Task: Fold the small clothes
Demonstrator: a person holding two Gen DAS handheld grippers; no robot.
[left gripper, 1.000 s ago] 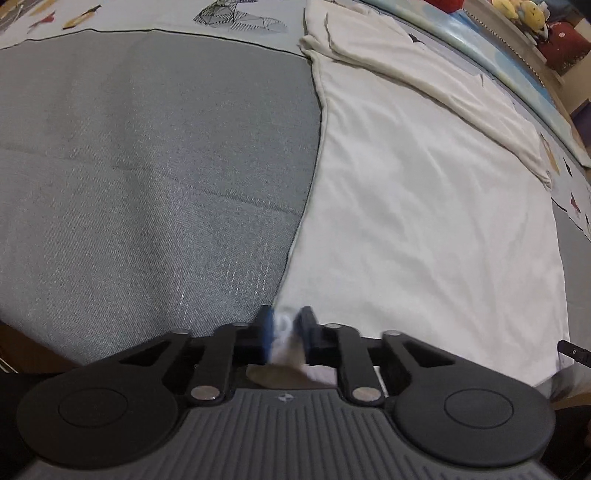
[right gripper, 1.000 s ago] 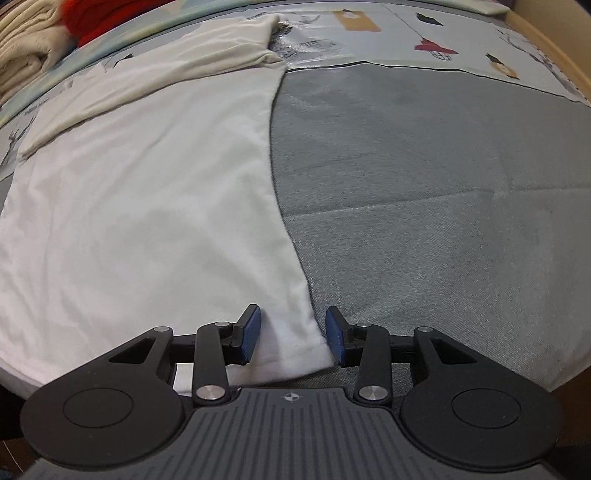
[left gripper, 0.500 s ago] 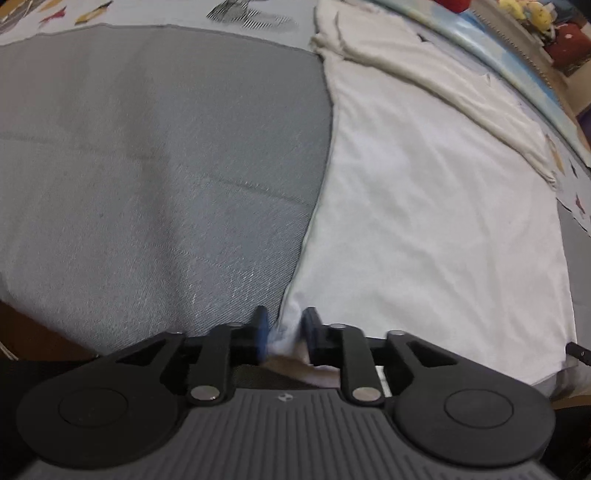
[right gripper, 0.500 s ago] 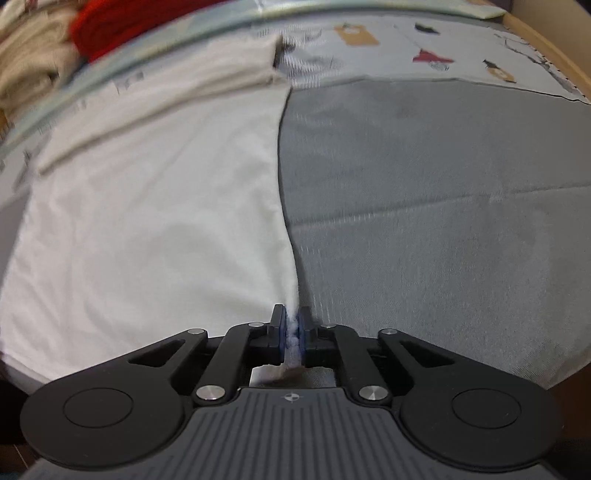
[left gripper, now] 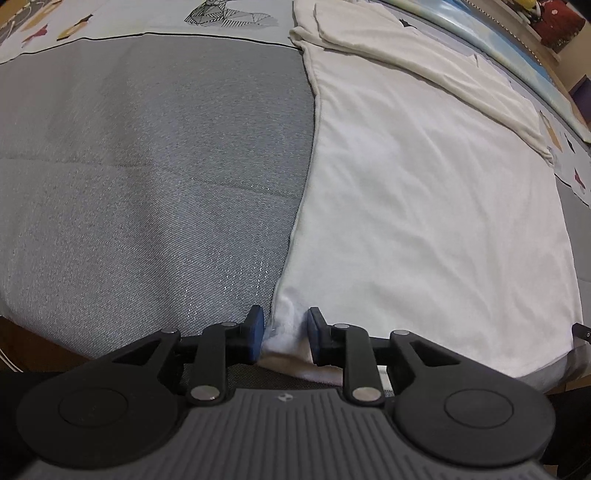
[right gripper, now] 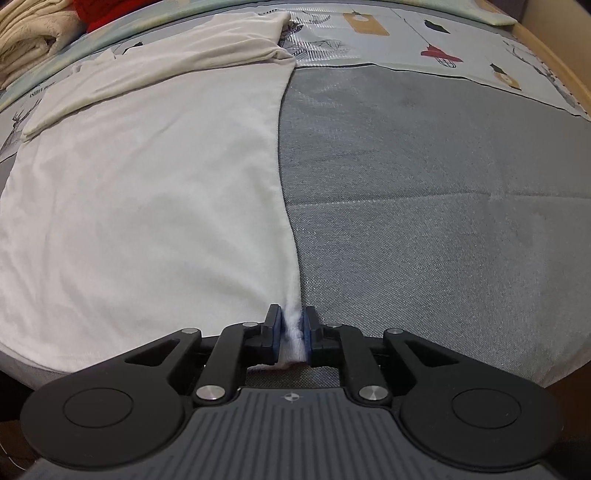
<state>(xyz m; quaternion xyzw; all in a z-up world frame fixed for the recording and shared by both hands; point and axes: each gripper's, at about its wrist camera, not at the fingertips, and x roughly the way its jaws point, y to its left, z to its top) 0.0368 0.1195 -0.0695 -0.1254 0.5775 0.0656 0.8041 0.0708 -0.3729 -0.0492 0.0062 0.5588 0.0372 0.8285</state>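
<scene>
On the bed, flat on the grey blanket (left gripper: 147,177), lies the white shirt (left gripper: 424,206). Stretches straight away from both claws, long way pointing to the far end of the bed. Ends there in a folded-over band (left gripper: 424,55), close to the picture sheet (left gripper: 147,18).

At the near left corner of the shirt sits the left claw (left gripper: 284,328). Points steeply down. Has just been opening a little, with the corner between the blue pads. Looks like a soft hold on a thick bunch of cloth, with the pads touching it on both sides. Hard to say how firm.

At the near right corner sits the right claw (right gripper: 291,328). Points steeply down too. Has just been closing on the cloth, then easing off a tiny bit. Stands narrow now, with a thin white fold squeezed tight between the pads.

So: one claw on each near corner, neither one nearer than the other, and all the rest of the shirt ahead of them. Probably time to lift the near edge and carry it forward along the long way, toward the far band. Best to keep both corners level, or the fold may go crooked. May slip on the left side, with that looser hold.
</scene>
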